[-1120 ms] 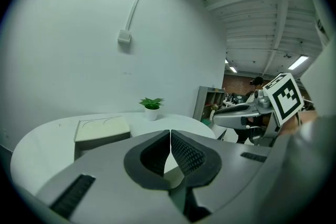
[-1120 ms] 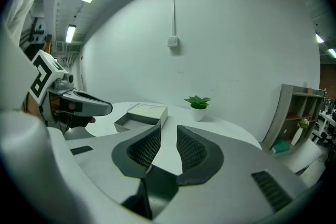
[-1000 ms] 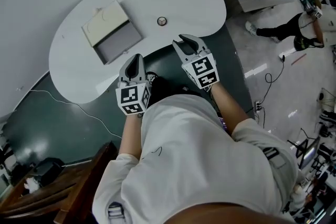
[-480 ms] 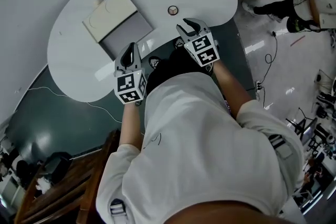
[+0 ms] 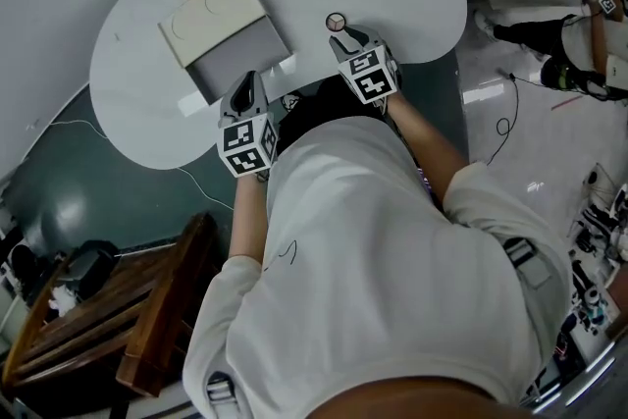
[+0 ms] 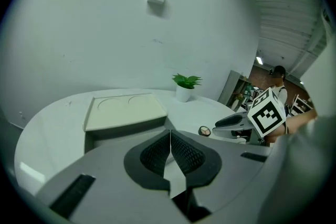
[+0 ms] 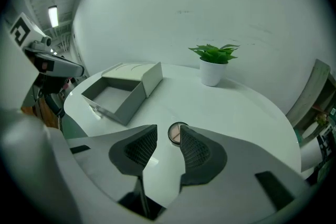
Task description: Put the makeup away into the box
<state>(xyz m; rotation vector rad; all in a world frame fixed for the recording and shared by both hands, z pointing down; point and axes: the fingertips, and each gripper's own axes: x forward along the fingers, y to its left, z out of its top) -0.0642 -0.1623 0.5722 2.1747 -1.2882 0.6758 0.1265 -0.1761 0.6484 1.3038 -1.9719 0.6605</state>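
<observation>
Right gripper view: we had the right gripper angled down at the white table. Its jaws were spread and had just been opening wider, with nothing pinched. The round makeup compact lay flat on the table just past the tips, partly behind one jaw and not yet between the pads. We read the gap as set to straddle the compact's rim, so this looked like the approach before the grab. The left gripper had its jaws pressed together with nothing in them. It hung low at the near table edge, right in front of the box. Our guess was that it was parked there, or ready to steady the box, since one gripper is enough for the compact. The box stood open with its grey inside empty and facing up. Its pale lid was laid back on the far side, which left the mouth free for a drop from above. Bare table separated the compact from the box. The potted plant stood at the far edge, well off that path. Nothing was stowed yet.
</observation>
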